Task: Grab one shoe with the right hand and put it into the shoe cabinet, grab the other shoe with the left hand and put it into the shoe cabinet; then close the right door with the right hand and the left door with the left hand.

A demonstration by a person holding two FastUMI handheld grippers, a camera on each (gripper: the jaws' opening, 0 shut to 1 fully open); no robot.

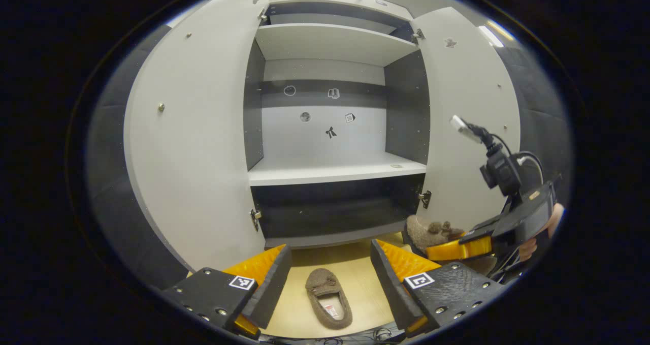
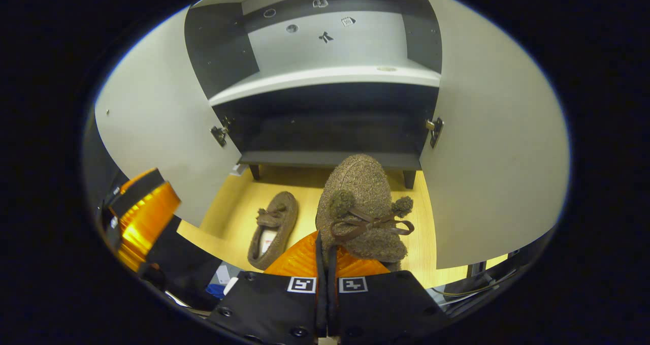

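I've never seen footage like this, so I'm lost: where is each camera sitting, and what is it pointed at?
Left gripper view: rides the left gripper, fingers spread, facing the open shoe cabinet; a slipper on the floor lies ahead; the right gripper and a hand show at right.
Right gripper view: rides the right gripper, fingers pinching the held slipper, aimed at the cabinet's bottom.
Shared: cabinet, both doors, both slippers.

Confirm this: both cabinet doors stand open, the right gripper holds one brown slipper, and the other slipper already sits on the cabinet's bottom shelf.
Not quite. The other slipper lies on the wooden floor in front of the cabinet, not on its bottom shelf; the left gripper view shows it between the open left gripper fingers. The rest holds: both doors open, the right gripper holding one brown slipper.
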